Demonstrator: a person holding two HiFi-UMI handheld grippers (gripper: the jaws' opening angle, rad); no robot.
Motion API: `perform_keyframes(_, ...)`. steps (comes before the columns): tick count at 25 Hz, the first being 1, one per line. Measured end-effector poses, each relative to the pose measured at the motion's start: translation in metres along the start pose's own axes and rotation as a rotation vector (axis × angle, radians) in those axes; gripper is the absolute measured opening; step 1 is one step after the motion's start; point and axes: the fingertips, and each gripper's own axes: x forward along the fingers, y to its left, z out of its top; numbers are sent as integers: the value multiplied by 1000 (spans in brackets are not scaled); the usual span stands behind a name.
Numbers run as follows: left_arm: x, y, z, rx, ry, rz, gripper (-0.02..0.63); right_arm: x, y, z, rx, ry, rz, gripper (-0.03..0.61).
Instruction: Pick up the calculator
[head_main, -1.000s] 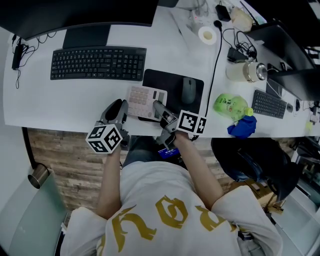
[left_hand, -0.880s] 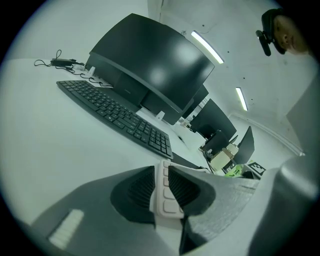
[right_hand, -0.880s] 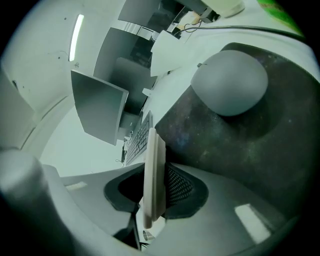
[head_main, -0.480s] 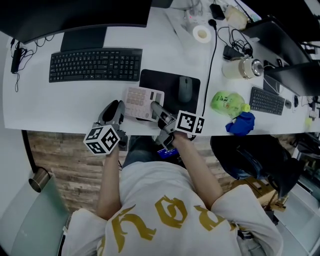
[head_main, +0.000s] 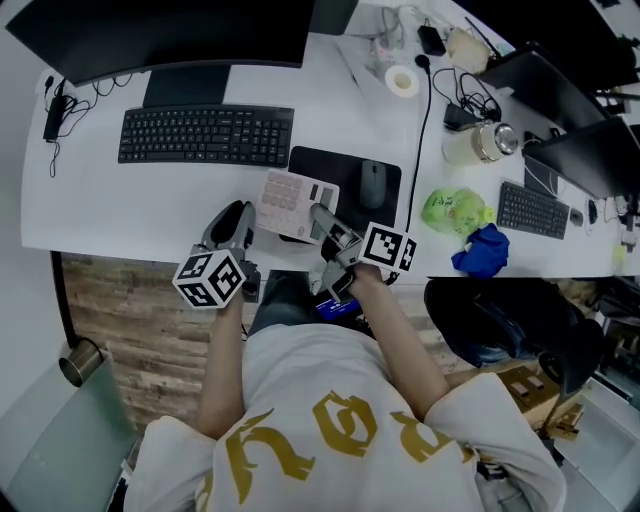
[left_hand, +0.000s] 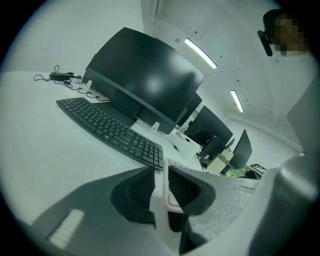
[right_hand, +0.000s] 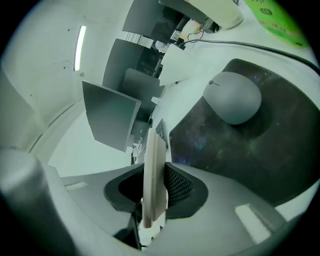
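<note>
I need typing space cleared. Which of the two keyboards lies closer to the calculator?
The larger keyboard beside the mouse pad, just left of the calculator; the smaller keyboard lies far right.

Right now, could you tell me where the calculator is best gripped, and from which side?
By its thin side edges, coming from the near side: the calculator is a flat slab; the left gripper and right gripper pinch it thus.

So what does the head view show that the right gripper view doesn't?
Only the head view: the person's two grippers together, left gripper and right gripper, a crumpled blue cloth and the brown wooden floor. Only the right gripper view: a lit ceiling strip light. Both: the flat beige calculator in the right gripper's jaws, the grey computer mouse and its black mouse pad.
</note>
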Motion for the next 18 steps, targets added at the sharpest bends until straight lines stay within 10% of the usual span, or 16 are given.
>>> perform_keyframes(18,-64,-49,41,91,-159,-18,75,-48,59,-6,13,-63,107,114)
